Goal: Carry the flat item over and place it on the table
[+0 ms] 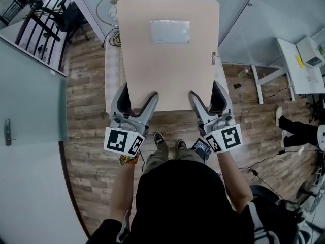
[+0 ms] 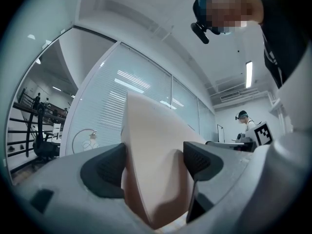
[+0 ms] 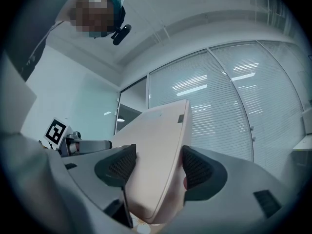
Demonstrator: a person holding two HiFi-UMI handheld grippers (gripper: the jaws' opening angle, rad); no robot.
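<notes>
Gripping a flat item, pale peach and rectangular, by its lower edge with both claws. At the left corner, the left claw, clamped on the flat item with one finger on the face turned toward the person and the other behind. At the right corner, the right claw, clamped on it the same way. Held up in the air and tilted, upper end nearer the head camera, in front of a white desk showing past its left and right sides; no telling whether the lower edge touches that desk. High on the near face, a grey rectangular patch; on the right edge, a small dark tag. In the left gripper view, dark ribbed pads pressed tight against both faces of the panel. In the right gripper view, the same, pads snug on either side. Beyond the desk's left corner, a coil of cables. Below, wood plank floor. Far right, a second white desk and the legs of a seated person.
</notes>
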